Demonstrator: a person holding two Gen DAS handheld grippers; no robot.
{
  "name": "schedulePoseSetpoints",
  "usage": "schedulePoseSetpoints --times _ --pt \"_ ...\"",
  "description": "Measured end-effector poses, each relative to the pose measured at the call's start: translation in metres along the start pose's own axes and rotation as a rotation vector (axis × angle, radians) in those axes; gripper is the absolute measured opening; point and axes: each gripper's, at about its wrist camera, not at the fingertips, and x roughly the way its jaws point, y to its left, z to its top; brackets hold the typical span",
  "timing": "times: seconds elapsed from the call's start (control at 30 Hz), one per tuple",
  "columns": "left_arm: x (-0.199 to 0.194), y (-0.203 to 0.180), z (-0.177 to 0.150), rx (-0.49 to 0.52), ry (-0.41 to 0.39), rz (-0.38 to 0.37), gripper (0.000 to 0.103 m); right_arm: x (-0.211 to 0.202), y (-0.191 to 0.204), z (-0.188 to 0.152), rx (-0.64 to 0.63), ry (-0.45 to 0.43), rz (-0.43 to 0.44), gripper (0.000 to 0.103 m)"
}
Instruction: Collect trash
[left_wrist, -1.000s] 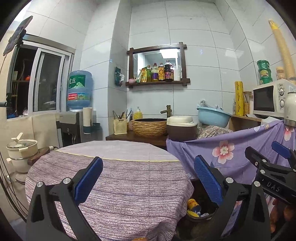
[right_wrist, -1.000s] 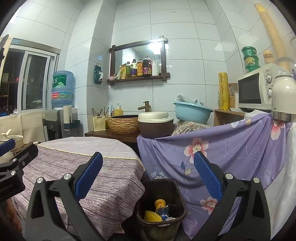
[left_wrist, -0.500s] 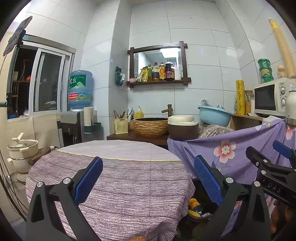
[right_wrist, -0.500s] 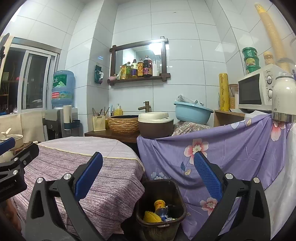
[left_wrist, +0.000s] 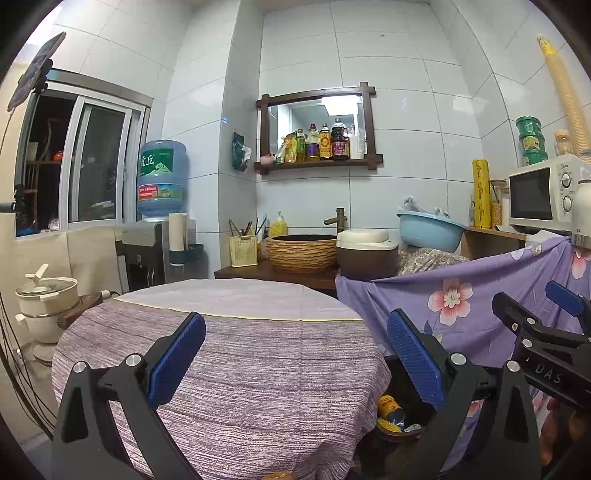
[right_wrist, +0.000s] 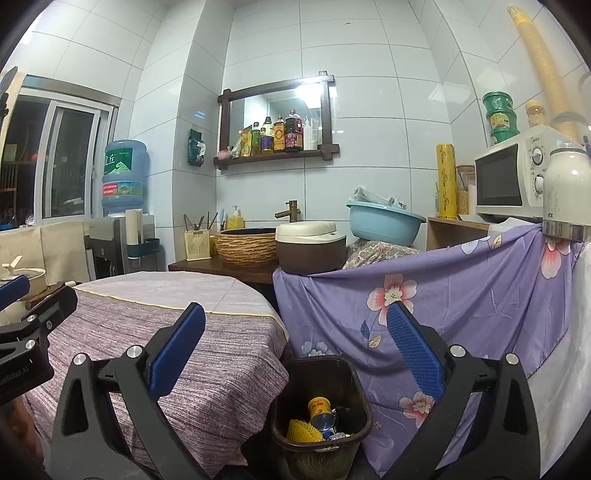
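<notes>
A dark brown trash bin (right_wrist: 320, 402) stands on the floor between the round table and the purple flowered cloth. In it lie a yellow can (right_wrist: 319, 408), a yellow net (right_wrist: 301, 431) and some foil. The bin also shows in the left wrist view (left_wrist: 397, 413), partly behind the finger. My right gripper (right_wrist: 295, 354) is open and empty, above and before the bin. My left gripper (left_wrist: 295, 356) is open and empty over the table's striped cloth (left_wrist: 236, 354). The right gripper shows at the right edge of the left wrist view (left_wrist: 546, 339).
The round table (right_wrist: 177, 325) fills the left. A purple flowered cloth (right_wrist: 461, 302) hangs on the right. Behind are a wicker basin (right_wrist: 246, 246), a rice cooker (right_wrist: 310, 246), a blue basin (right_wrist: 384, 223), a microwave (right_wrist: 513, 177) and a water dispenser (left_wrist: 160, 206).
Both grippers have risen slightly; the scene sits a little lower in both views. Both stay open and empty.
</notes>
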Motion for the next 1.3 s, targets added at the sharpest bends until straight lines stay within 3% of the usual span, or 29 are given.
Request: schedulePoseSetpoints --times 1.3 --pt "0.0034 0.0007 -0.0043 -0.009 0.017 -0.009 0.098 0.0063 -0.0015 -0.0081 -0.002 0.015 -0.007 0.097"
